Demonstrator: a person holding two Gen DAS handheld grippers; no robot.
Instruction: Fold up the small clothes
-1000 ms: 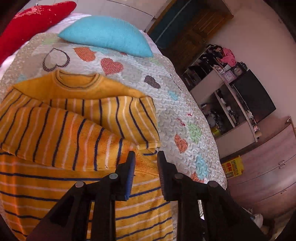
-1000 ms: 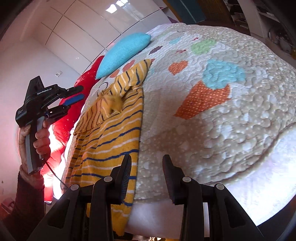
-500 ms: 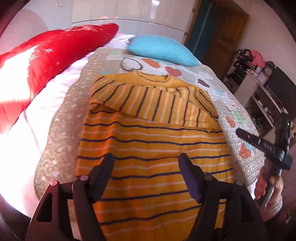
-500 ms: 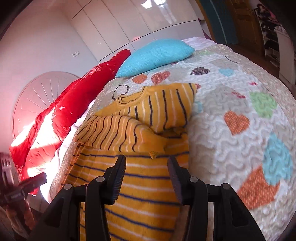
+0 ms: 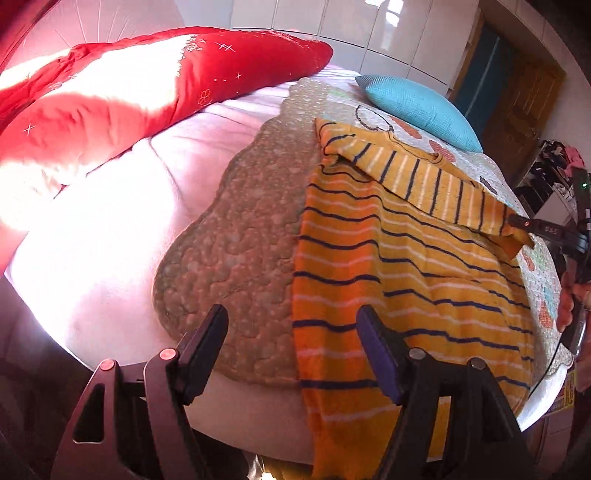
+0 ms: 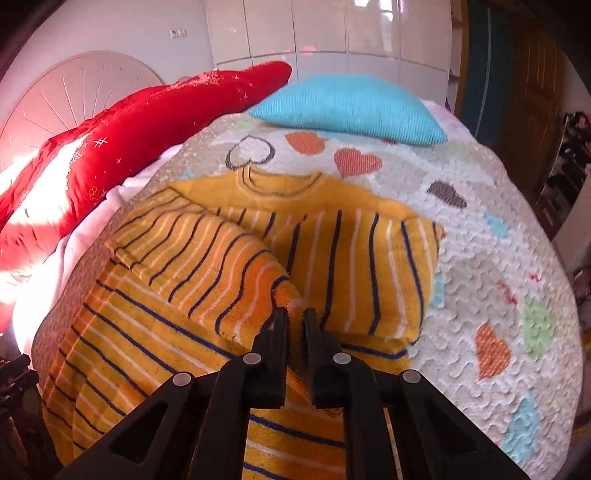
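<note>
left wrist view from bed's left corner, right wrist view close above, sharing the sweater

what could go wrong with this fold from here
The right hand-held gripper pinches only the cuff of the yellow striped knit sweater, so it may slip free. The sweater's hem hangs over the bed edge and could drag the garment down. The left hand-held gripper is open and straddles the sweater's side edge, so closing may miss it.

A home bedroom: quilted heart bedspread; blue pillow; white wardrobe doors.
</note>
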